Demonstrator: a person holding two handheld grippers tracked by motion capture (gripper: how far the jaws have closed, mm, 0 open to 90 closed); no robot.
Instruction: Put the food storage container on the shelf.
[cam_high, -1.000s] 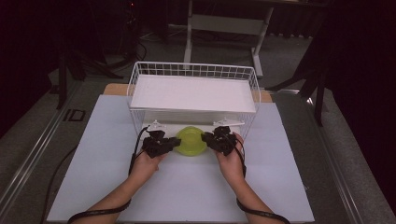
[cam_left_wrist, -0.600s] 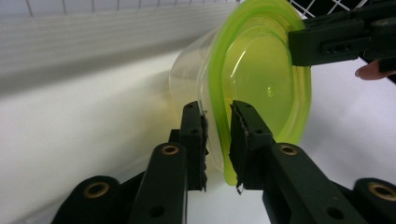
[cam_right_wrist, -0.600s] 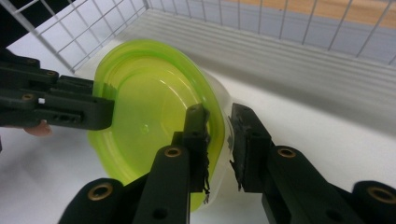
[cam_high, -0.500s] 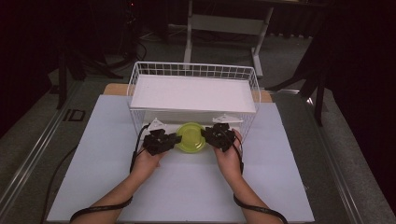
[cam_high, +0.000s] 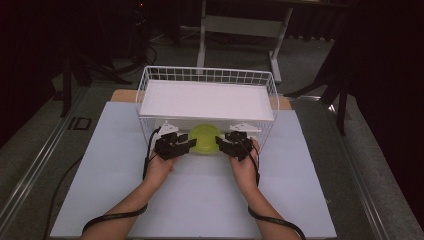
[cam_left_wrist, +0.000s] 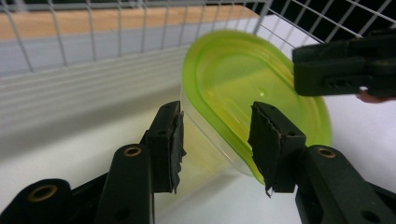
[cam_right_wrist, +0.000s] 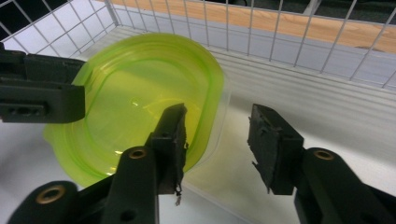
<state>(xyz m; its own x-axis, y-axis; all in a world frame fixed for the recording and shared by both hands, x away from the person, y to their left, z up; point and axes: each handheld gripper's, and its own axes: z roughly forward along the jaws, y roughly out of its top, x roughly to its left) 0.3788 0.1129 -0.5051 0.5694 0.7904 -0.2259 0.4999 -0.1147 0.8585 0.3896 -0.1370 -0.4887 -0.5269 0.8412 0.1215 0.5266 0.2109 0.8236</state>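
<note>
Nearest the camera in the high view, two forearms come in over the white table sheet (cam_high: 200, 200), cables trailing from each wrist.

Left gripper (cam_high: 186, 145) and right gripper (cam_high: 221, 143) sit either side of a green-lidded plastic container (cam_high: 204, 138), which rests on the sheet under the lower level of the white wire rack (cam_high: 207, 80). A second ago the container sat a little nearer the person, pinched from both sides; now it lies farther in beneath the rack's white shelf board (cam_high: 207, 100).

Both pairs of jaws have just been opening. In the left gripper view the jaws stand spread, the container's rim (cam_left_wrist: 224, 135) in the gap but the pads clear of it. In the right gripper view the jaws are likewise parted; the container's edge (cam_right_wrist: 212, 135) lies beside the left pad, nothing squeezed.

Reading: container placed and let go. Likely next is drawing both hands back without snagging the lid or the rack wires.

Beyond the rack: wooden table edge (cam_high: 285, 102), a dark floor, a grey stand (cam_high: 240, 25).
</note>
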